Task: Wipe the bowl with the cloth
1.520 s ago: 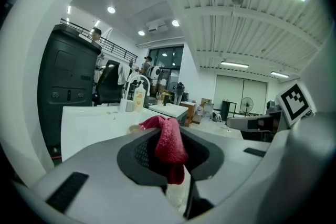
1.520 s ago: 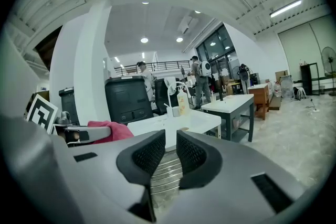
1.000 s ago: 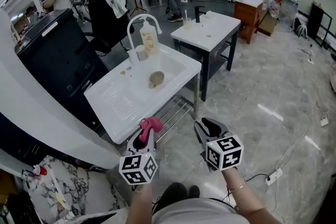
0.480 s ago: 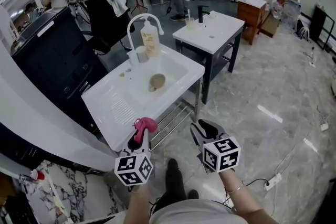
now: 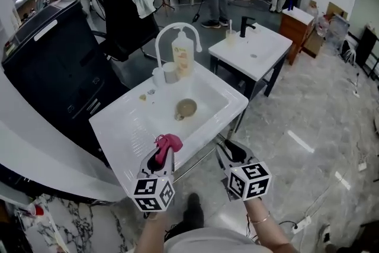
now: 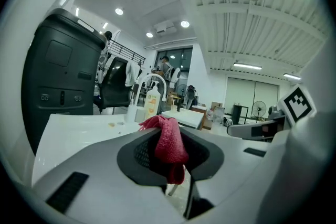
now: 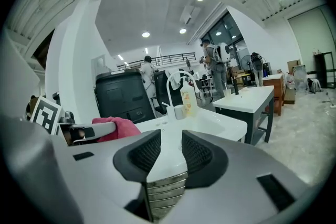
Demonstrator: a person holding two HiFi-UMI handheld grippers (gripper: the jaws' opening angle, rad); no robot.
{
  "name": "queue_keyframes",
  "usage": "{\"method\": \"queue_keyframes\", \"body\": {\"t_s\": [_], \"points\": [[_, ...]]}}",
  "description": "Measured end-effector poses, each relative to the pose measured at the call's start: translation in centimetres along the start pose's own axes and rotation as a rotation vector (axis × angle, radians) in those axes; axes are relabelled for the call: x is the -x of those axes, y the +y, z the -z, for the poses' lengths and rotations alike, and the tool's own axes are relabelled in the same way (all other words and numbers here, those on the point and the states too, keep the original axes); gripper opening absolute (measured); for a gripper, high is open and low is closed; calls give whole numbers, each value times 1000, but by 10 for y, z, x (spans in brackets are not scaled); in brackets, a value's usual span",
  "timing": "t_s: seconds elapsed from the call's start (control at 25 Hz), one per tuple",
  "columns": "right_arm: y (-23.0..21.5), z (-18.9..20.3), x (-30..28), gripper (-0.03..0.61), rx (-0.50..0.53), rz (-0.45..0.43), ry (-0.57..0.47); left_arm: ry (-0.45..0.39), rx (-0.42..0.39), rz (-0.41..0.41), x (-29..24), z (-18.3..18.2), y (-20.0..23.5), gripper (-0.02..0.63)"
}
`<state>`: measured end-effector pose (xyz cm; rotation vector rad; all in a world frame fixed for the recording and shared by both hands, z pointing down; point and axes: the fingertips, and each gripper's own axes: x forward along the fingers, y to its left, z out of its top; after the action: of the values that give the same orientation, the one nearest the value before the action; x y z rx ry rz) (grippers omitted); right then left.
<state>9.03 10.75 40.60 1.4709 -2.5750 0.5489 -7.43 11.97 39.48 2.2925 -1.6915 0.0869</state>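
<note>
We hold the red cloth [image 5: 169, 141] pinched in our left gripper [image 5: 163, 152], our right gripper [image 5: 228, 150] spread and empty, while the bowl [image 5: 186, 107] lies untouched in the sink [image 5: 118, 127] at twelve o'clock, so all wiping remains.

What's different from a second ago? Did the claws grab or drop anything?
The person stepped closer to the white sink, so both claws are now nearer its front edge. Nothing was grabbed or dropped. The left claw still pinches the pink cloth, and the right claw is open and empty. The bowl still sits in the basin, untouched.
</note>
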Motion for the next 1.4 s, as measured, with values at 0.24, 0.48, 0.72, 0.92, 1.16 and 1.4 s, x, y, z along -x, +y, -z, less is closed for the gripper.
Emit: {"method": "queue_keyframes", "body": {"t_s": [0.24, 0.48, 0.72, 0.92, 1.16, 1.4], "points": [[-4, -20, -72, 115, -12, 5, 12, 20, 20, 13, -51, -13, 45, 84], [-1, -33, -117, 114, -18, 11, 16, 12, 37, 37, -79, -26, 73, 84], [-8, -37, -140, 112, -9, 31, 31, 13, 47, 37, -94, -29, 90, 84], [-17, -36, -158, 107, -34, 34, 41, 18, 40, 38, -110, -32, 95, 84], [-33, -49, -184, 107, -35, 13, 41, 11, 35, 18, -133, -42, 102, 84], [-55, -61, -223, 107, -11, -16, 67, 7, 40, -23, -164, -51, 116, 84]]}}
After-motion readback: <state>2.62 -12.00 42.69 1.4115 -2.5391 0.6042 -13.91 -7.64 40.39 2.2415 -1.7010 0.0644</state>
